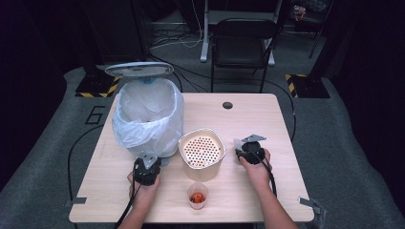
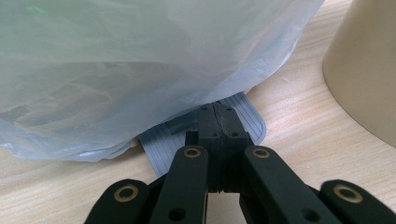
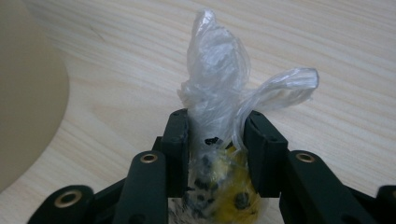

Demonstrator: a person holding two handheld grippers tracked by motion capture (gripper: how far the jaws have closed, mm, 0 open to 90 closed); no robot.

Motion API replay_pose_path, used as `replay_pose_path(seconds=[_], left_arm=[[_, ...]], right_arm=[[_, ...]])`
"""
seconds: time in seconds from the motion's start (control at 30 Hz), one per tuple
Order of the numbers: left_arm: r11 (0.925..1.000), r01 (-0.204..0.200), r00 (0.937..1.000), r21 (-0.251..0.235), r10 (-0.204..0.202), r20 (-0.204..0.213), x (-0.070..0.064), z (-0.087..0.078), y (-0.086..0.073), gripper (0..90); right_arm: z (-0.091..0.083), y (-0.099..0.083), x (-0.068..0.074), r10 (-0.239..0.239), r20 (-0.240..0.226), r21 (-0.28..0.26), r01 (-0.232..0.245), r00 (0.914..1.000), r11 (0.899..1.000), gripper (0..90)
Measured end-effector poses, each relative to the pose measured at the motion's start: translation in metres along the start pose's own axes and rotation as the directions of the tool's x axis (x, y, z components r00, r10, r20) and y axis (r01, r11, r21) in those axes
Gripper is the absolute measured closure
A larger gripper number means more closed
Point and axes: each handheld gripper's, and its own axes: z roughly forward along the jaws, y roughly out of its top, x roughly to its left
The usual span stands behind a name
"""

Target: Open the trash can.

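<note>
A pedal bin (image 1: pixel 149 117) lined with a clear plastic bag (image 2: pixel 140 60) stands at the table's left, its grey lid (image 1: pixel 139 69) raised. My left gripper (image 1: pixel 147 170) is at the bin's foot. Its jaws are shut with nothing between them, and its tips (image 2: pixel 218 116) rest on the grey ribbed pedal (image 2: pixel 247 119). My right gripper (image 1: pixel 249 151) lies right of a beige perforated container (image 1: pixel 201 150). It is shut on a small knotted clear bag (image 3: pixel 219 70) with yellow and black bits inside; the knot sticks out past the gripper (image 3: pixel 217 128).
A small clear cup (image 1: pixel 197 195) with something red-orange in it stands near the front edge, between the person's forearms. The beige container's wall (image 2: pixel 364 70) is close to the right of the left gripper. A black chair (image 1: pixel 243 43) stands beyond the table (image 1: pixel 258 119).
</note>
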Motion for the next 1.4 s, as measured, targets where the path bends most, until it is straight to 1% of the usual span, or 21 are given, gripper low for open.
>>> replay_pose_path(seconds=[0.07, 0.1, 0.13, 0.2, 0.23, 0.27, 0.33, 0.4, 0.47, 0.6, 0.67, 0.7, 0.8, 0.9, 1.03, 1.1, 1.13, 1.23, 1.3, 1.33, 1.4], left_arm=[[1.0000, -0.004, 1.0000, 0.007, 0.004, 0.000, -0.001, 0.000, 0.000, 90.0], [0.9999, -0.011, 0.9999, -0.004, 0.011, -0.012, -0.001, 0.000, 0.000, 90.0], [0.9999, -0.010, 0.9999, -0.003, 0.010, -0.012, -0.002, 0.000, 0.000, 90.0], [1.0000, -0.008, 0.9999, 0.001, 0.008, -0.010, -0.002, 0.000, 0.000, 90.0], [1.0000, -0.009, 0.9999, 0.001, 0.009, -0.011, -0.002, 0.000, 0.000, 90.0], [0.9999, -0.011, 0.9999, 0.006, 0.011, -0.009, -0.002, 0.000, 0.000, 90.0], [0.9999, -0.014, 0.9998, 0.000, 0.014, -0.013, -0.002, 0.000, 0.000, 90.0], [0.9998, -0.018, 0.9997, 0.003, 0.018, -0.014, -0.003, 0.000, 0.000, 90.0], [0.9999, -0.011, 0.9999, 0.000, 0.011, -0.013, -0.003, 0.000, 0.000, 90.0], [1.0000, -0.008, 0.9999, 0.005, 0.008, -0.012, -0.002, 0.000, 0.000, 90.0], [0.9999, -0.014, 0.9997, -0.004, 0.013, -0.018, -0.003, 0.000, 0.000, 90.0], [1.0000, 0.000, 0.9999, -0.003, 0.000, -0.016, -0.002, 0.000, 0.000, 89.9], [0.9999, 0.010, 0.9999, 0.005, -0.010, -0.003, 0.000, 0.000, 0.000, 89.8], [1.0000, 0.004, 1.0000, 0.002, -0.003, -0.005, -0.001, 0.000, 0.000, 90.0], [1.0000, -0.002, 0.9999, 0.002, 0.002, -0.010, -0.002, 0.000, 0.000, 90.0], [1.0000, -0.004, 0.9999, 0.001, 0.004, -0.012, -0.002, 0.000, 0.000, 90.0], [1.0000, 0.003, 0.9999, -0.004, -0.003, -0.012, -0.003, 0.001, 0.000, 90.0], [0.9997, -0.024, 0.9996, 0.003, 0.024, -0.011, -0.003, 0.000, 0.000, 90.0], [0.9992, -0.040, 0.9990, 0.001, 0.040, -0.020, -0.004, 0.000, 0.000, 90.0], [0.9992, -0.039, 0.9991, 0.012, 0.039, -0.015, -0.004, -0.001, 0.000, 90.0], [0.9991, -0.041, 0.9990, 0.007, 0.042, -0.019, -0.005, 0.000, 0.000, 90.0]], right_arm=[[-0.002, 0.001, -0.001, 0.008, -0.008, -0.015, -0.008, 0.9999, 1.000, 65.0], [-0.004, 0.002, -0.001, 0.010, -0.021, -0.013, -0.010, 0.9997, 1.000, 65.0], [-0.005, 0.003, -0.002, 0.020, -0.032, -0.013, -0.021, 0.9993, 1.000, 65.0], [-0.010, 0.005, -0.003, 0.015, -0.049, -0.013, -0.015, 0.9987, 1.000, 65.0], [-0.012, 0.007, -0.004, -0.001, -0.057, -0.012, 0.000, 0.9983, 1.000, 65.0], [-0.016, 0.009, -0.003, 0.013, -0.059, -0.015, -0.014, 0.9981, 1.000, 65.0], [-0.024, 0.013, -0.004, -0.013, -0.059, -0.028, 0.011, 0.9981, 1.000, 64.9], [-0.032, 0.018, -0.004, -0.012, -0.064, -0.042, 0.010, 0.9979, 0.999, 64.9], [-0.041, 0.023, -0.005, -0.028, -0.071, -0.052, 0.025, 0.9971, 0.998, 65.0], [-0.056, 0.033, -0.002, -0.053, -0.064, -0.064, 0.049, 0.9966, 0.997, 65.0], [-0.064, 0.039, -0.002, -0.066, -0.054, -0.066, 0.063, 0.9963, 0.996, 64.9], [-0.068, 0.042, -0.002, -0.082, -0.051, -0.068, 0.079, 0.9953, 0.995, 64.9], [-0.079, 0.051, -0.001, -0.085, -0.048, -0.087, 0.081, 0.9952, 0.993, 64.9], [-0.089, 0.059, 0.000, -0.108, -0.047, -0.101, 0.103, 0.9930, 0.990, 64.9], [-0.099, 0.069, 0.003, -0.114, -0.061, -0.119, 0.106, 0.9917, 0.987, 64.9], [-0.104, 0.075, 0.005, -0.130, -0.068, -0.129, 0.121, 0.9892, 0.984, 64.9], [-0.107, 0.079, 0.006, -0.136, -0.071, -0.135, 0.125, 0.9882, 0.983, 65.0], [-0.116, 0.088, 0.008, -0.147, -0.079, -0.153, 0.134, 0.9860, 0.979, 65.0], [-0.121, 0.094, 0.010, -0.131, -0.098, -0.162, 0.114, 0.9865, 0.980, 65.0], [-0.124, 0.098, 0.012, -0.132, -0.107, -0.170, 0.113, 0.9855, 0.979, 65.1], [-0.128, 0.104, 0.017, -0.140, -0.114, -0.179, 0.118, 0.9835, 0.977, 65.1]])
